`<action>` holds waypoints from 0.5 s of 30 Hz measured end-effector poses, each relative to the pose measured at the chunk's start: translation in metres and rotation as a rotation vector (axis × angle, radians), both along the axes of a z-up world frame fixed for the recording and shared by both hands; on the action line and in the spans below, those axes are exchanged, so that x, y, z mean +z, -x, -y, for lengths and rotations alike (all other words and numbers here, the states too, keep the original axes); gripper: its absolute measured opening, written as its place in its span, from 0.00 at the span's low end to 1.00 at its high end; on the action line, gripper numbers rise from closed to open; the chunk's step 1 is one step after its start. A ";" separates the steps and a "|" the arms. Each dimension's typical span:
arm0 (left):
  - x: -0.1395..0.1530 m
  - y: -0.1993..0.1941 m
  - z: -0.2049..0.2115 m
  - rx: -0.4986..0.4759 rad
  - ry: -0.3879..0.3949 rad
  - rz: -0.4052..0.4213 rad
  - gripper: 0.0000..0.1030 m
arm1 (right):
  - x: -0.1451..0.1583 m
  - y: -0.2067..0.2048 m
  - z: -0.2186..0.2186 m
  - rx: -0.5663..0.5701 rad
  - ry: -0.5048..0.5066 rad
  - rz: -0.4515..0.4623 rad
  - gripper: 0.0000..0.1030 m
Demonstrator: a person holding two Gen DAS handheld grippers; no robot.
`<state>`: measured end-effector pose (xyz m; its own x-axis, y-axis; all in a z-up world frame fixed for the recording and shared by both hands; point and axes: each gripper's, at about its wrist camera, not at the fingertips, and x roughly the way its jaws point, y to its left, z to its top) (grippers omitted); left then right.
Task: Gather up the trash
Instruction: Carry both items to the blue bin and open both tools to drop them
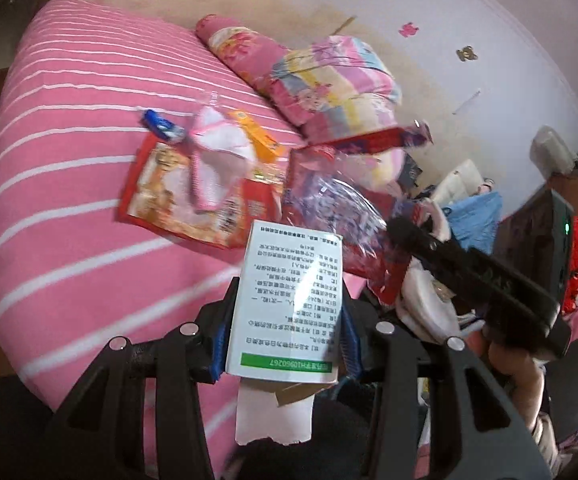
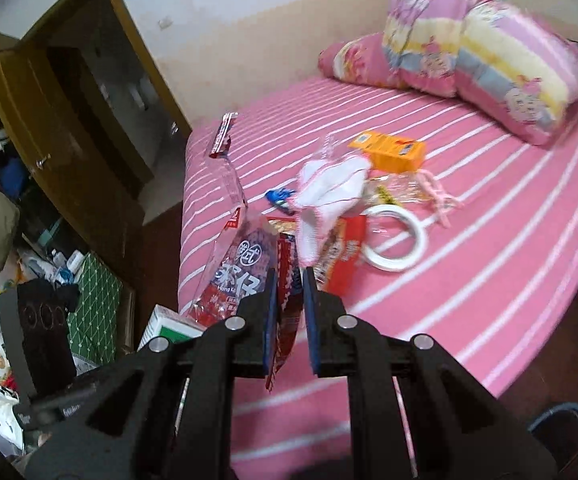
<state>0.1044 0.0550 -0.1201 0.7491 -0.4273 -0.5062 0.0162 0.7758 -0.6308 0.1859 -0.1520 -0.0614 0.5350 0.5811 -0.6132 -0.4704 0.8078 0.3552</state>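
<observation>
Left gripper (image 1: 285,332) fingers clamp a white medicine box (image 1: 289,304). Right gripper (image 2: 291,316) nearly closed, pinching a red snack wrapper (image 2: 285,312).

box (image 1: 289,304): glossy printed cardboard
snack bag (image 2: 237,276): shiny crinkly plastic (see-through in spots)
bed sheet (image 2: 469,208): matt striped cloth
door (image 2: 45,128): smooth wood

Left tool (image 1: 285,334) clamping white printed box (image 1: 289,304), wrappers (image 1: 193,192) on striped bed (image 1: 69,160)
</observation>
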 end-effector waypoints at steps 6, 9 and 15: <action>0.018 0.020 0.060 -0.094 -0.011 0.008 0.41 | 0.013 0.049 0.081 -0.103 -0.001 0.048 0.13; 0.019 0.022 0.102 -0.162 -0.016 -0.008 0.41 | 0.012 0.074 0.130 -0.173 0.019 0.059 0.13; -0.002 0.017 0.189 -0.308 -0.031 -0.076 0.41 | -0.013 0.108 0.214 -0.300 0.080 0.036 0.13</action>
<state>0.0879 -0.1338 -0.1222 0.5462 -0.6119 -0.5720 0.2070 0.7603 -0.6157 0.0780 -0.3659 -0.0748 0.6976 0.3447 -0.6281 -0.2181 0.9372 0.2721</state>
